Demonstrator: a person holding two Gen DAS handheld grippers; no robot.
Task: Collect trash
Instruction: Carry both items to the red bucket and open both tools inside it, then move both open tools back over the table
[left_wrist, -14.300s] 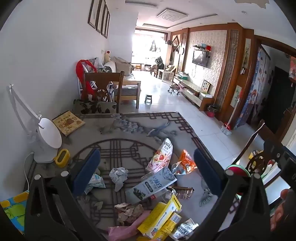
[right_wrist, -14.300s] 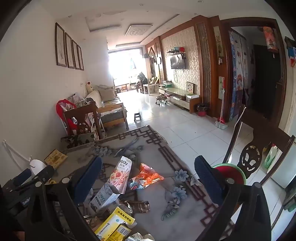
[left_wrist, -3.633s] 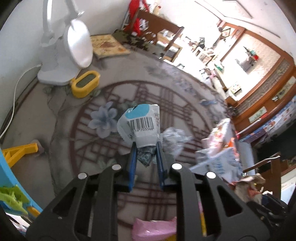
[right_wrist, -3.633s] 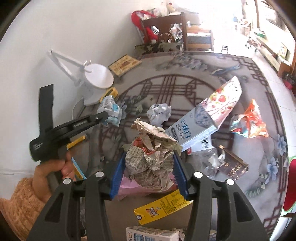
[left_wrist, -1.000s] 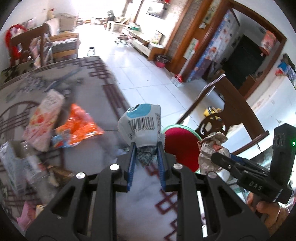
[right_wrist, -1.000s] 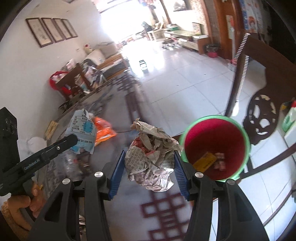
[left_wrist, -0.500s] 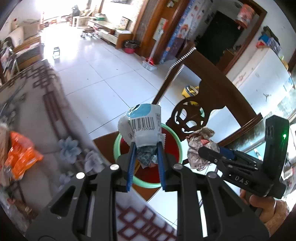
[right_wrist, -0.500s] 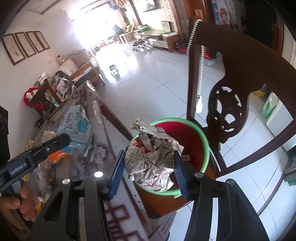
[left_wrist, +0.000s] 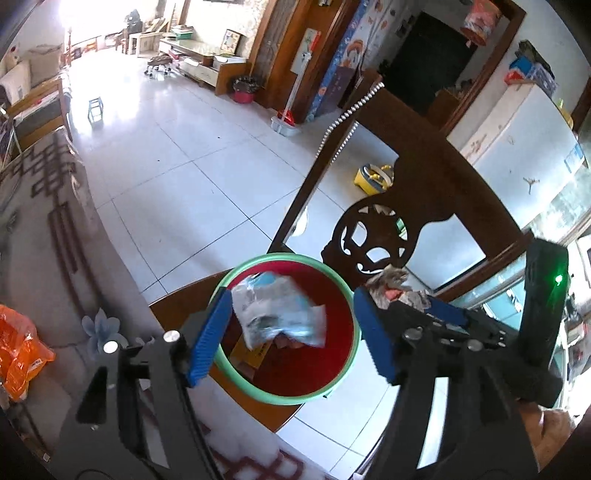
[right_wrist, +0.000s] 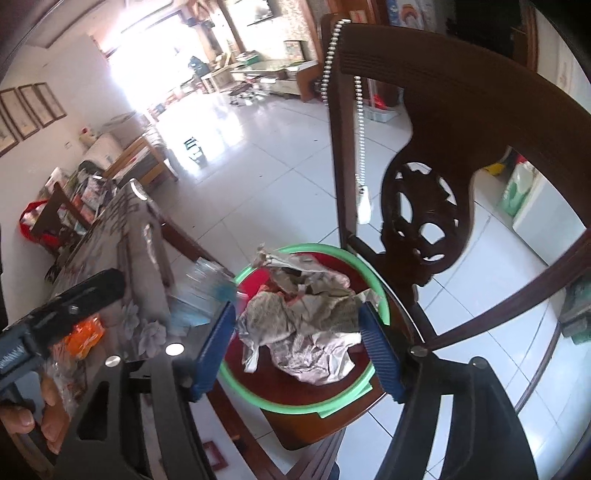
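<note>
A red bin with a green rim (left_wrist: 332, 391) (right_wrist: 343, 402) stands on a wooden chair seat beside the table. My left gripper (left_wrist: 295, 332) is open above it, and the blue-and-white wrapper (left_wrist: 280, 314) is blurred in mid-fall between the fingers into the bin; it also shows blurred in the right wrist view (right_wrist: 207, 295). My right gripper (right_wrist: 299, 350) hovers over the bin with its jaws apart around the crumpled newspaper wad (right_wrist: 306, 325), which spreads loosely between the pads. That wad also shows in the left wrist view (left_wrist: 395, 288).
A dark carved chair back (left_wrist: 406, 206) (right_wrist: 443, 192) rises just behind the bin. The patterned table (left_wrist: 55, 258) lies left, with an orange bag (left_wrist: 18, 350) (right_wrist: 83, 336) on it. White tiled floor (left_wrist: 177, 155) stretches beyond.
Both grippers moved over the bin. My left gripper opened and the wrapper drops out. My right gripper's jaws have widened and the newspaper wad has sagged lower.
</note>
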